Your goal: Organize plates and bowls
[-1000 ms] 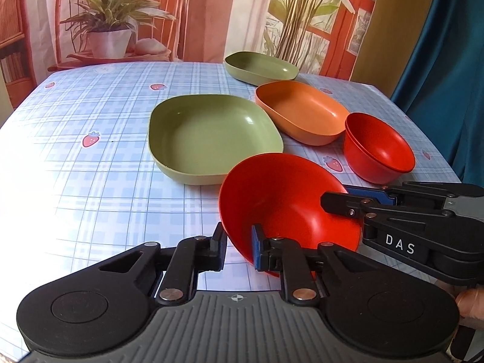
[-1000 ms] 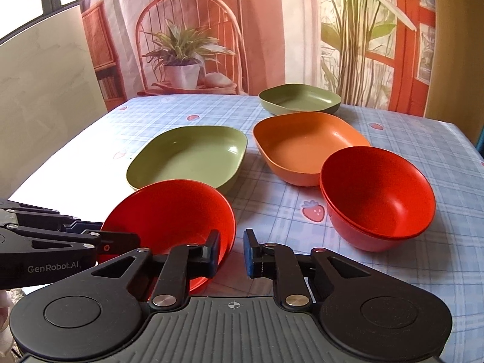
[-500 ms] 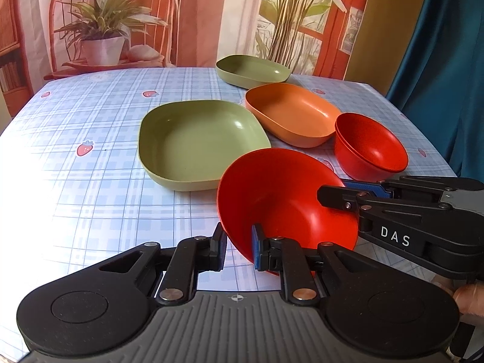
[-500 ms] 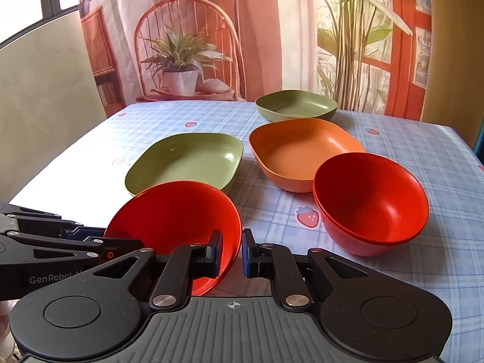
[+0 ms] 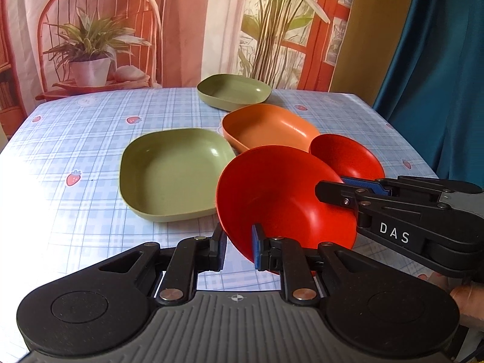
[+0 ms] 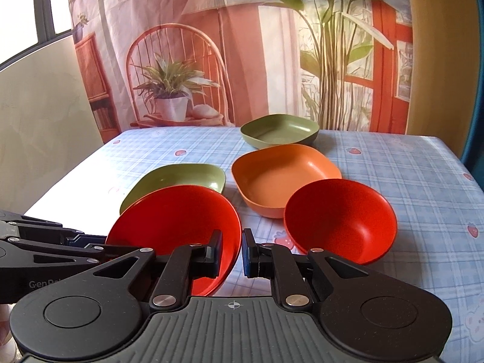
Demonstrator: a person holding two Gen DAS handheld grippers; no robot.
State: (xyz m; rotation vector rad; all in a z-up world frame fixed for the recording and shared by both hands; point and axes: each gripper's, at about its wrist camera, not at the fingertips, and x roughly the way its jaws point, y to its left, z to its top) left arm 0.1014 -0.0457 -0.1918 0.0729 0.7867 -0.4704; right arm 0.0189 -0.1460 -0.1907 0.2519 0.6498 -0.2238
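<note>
Left tool (image 5: 237, 243): my fingers straddle the near rim of the round red plastic bowl (image 5: 284, 199), one outside and one inside; contact looks made, so I judge it clamped on the rim.
Right tool (image 6: 231, 252): pinched on the opposite rim of the same bowl, one finger inside, one outside; gap narrow.
Reason for double grip: a rim pinch on one side alone lets a bowl swing; two opposed pinches keep it steady, in my judgement.
Held bowl: tilted, mouth turned away from my left tool; it appears raised off the checked blue worktop (image 5: 75, 139), though its underside is hidden.
Second red round bowl (image 6: 340, 220): standing on the worktop just ahead and to the right of my right tool, mouth up, apart from the held bowl.
Likely destination: that matching bowl, since nesting like with like suits the task.
Large green square plate (image 5: 175, 175): ahead of my left tool, beyond the held bowl's left edge.
Orange square dish (image 6: 284, 175): further ahead, just beside the second bowl.
Small green square dish (image 6: 279, 130): furthest ahead, near the worktop's far edge.
Risk: uneven lowering could knock the standing bowl.
</note>
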